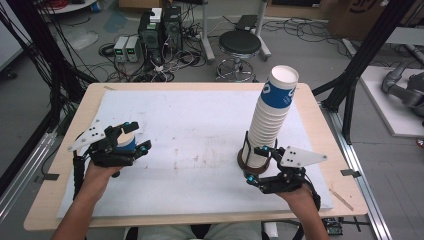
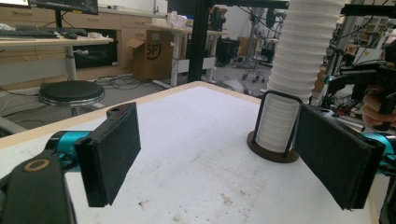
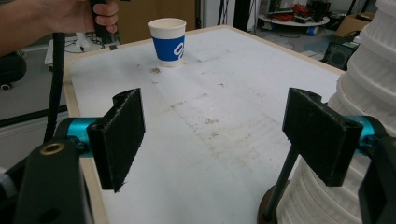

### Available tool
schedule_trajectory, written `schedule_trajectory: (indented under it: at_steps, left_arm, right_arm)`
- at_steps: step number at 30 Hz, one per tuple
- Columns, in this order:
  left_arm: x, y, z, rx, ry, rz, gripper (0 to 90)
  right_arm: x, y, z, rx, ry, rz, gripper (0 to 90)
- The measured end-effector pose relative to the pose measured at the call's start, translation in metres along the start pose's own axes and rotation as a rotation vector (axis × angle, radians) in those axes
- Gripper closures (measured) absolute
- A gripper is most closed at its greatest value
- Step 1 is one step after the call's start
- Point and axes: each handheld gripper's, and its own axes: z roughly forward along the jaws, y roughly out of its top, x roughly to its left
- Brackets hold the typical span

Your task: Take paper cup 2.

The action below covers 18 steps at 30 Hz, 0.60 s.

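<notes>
From above, the left gripper (image 1: 131,136) sits at the left side of the white mat (image 1: 200,130), with a single blue paper cup (image 1: 128,143) standing just behind its jaws. The left gripper view shows those jaws spread wide and empty. The right gripper view shows that cup (image 3: 168,41) upright on the mat, clear of the pads, with a white rim. The right gripper (image 1: 256,163) is also wide open and grips nothing; one jaw stands just beside the tall stack of paper cups (image 1: 272,112) in its dark wire holder (image 2: 275,135) (its round base shows best in the left gripper view).
</notes>
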Motion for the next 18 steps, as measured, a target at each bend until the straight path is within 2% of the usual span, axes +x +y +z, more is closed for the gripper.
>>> schedule_trajectory:
  at_steps: [5, 11, 15, 18]
  left_arm:
    - [-0.002, 0.002, 0.001, -0.004, -0.012, -0.008, 15.0]
    - [-0.003, 0.01, 0.009, 0.007, -0.047, -0.013, 14.8]
    - [-0.008, 0.023, 0.021, -0.017, -0.087, -0.017, 14.7]
    - [-0.013, 0.036, 0.038, -0.008, -0.109, 0.007, 14.7]
  right_arm:
    - [0.001, -0.002, 0.0, 0.013, 0.008, 0.01, 21.6]
    - [0.001, -0.003, 0.0, 0.017, 0.008, 0.002, 21.6]
    - [0.001, -0.003, -0.002, 0.02, 0.005, -0.002, 21.6]
    - [0.002, -0.004, -0.003, 0.02, 0.004, -0.001, 21.5]
